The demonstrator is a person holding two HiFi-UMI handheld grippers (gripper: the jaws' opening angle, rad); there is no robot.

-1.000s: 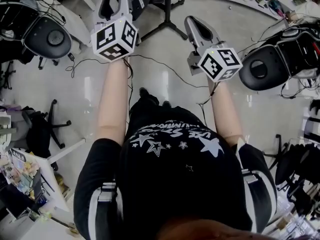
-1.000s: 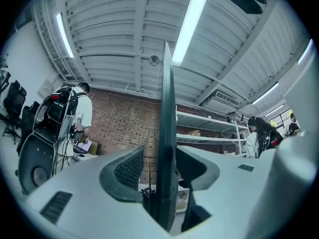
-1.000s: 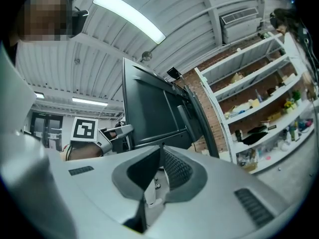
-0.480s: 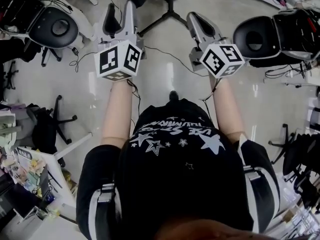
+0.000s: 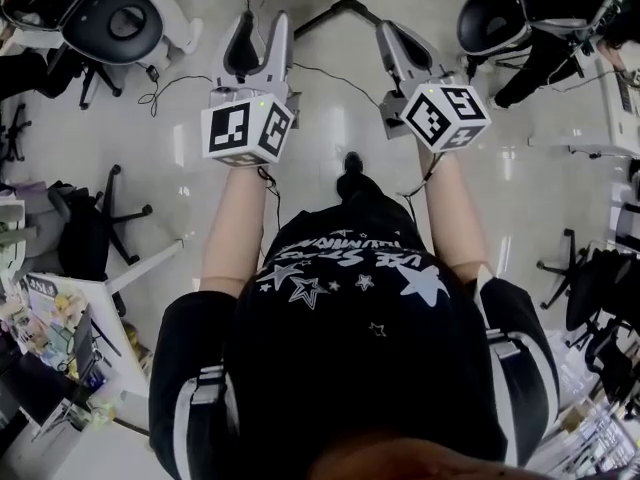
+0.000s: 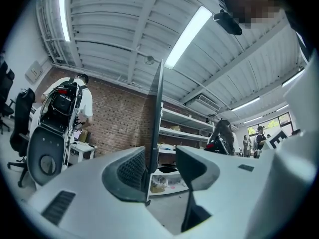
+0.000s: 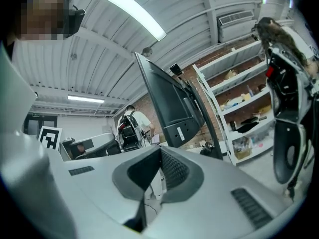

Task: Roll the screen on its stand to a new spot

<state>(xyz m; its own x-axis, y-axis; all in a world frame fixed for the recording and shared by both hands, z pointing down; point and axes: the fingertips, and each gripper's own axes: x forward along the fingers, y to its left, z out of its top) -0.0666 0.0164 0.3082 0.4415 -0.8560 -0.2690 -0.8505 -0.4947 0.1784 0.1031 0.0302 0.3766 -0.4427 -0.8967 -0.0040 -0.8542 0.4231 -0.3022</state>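
Left gripper (image 5: 262,28) jaws apart and empty, right gripper (image 5: 392,32) jaws closed, empty; screen (image 7: 169,98) carries white label (image 7: 180,132), text unreadable

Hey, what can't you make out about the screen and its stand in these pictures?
- Screen front: left gripper view catches it edge-on; right gripper view shows only its back.
- Stand legs: cut off by head view's top edge, wheels unseen.
- Label on the screen's back: too small to read, right gripper view.

Head view steeply down, gripper views upward — sharing screen (image 7: 168,99) (near)
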